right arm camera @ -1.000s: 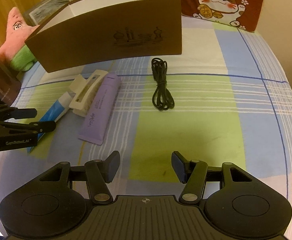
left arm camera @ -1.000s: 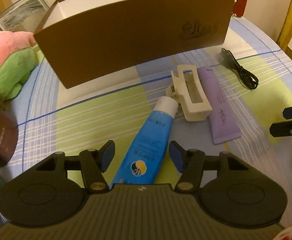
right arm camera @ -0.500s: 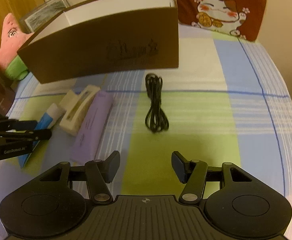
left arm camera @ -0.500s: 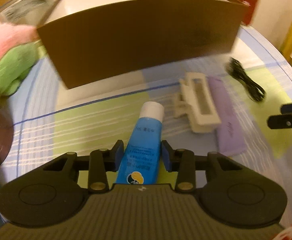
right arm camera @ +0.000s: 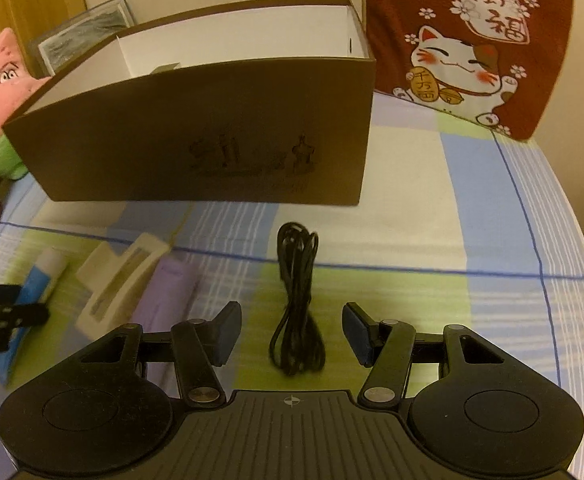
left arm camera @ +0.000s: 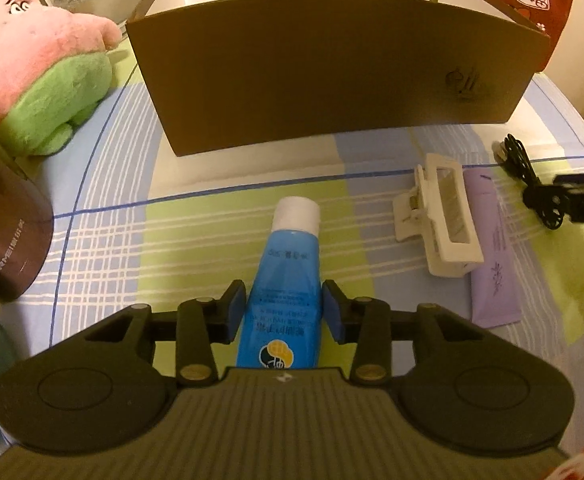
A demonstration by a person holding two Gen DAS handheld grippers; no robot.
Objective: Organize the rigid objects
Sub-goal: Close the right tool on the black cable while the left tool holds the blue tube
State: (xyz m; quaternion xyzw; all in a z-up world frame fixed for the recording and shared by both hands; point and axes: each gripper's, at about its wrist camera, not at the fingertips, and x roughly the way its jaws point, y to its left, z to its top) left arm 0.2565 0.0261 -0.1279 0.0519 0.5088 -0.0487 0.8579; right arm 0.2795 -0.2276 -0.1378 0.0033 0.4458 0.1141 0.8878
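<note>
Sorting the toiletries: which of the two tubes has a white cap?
The blue tube, between the left gripper's fingers. The purple tube beside the hair clip shows none.

Tube [left arm camera: 284, 280]: near end hidden under gripper body. Dark box [left arm camera: 4, 240]: cut by left edge, lettering partial. Clip [right arm camera: 122, 284] and purple pouch [right arm camera: 168, 300]: blurred in right view.

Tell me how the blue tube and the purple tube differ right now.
The blue tube sits between the left gripper jaws, which have just been closing on it; the purple tube lies free on the bedspread. The blue tube shows a white cap pointing at the brown box; no cap shows on the purple tube. The white hair clip touches only the purple tube. Both lie flat, lengthwise toward the box.
</note>
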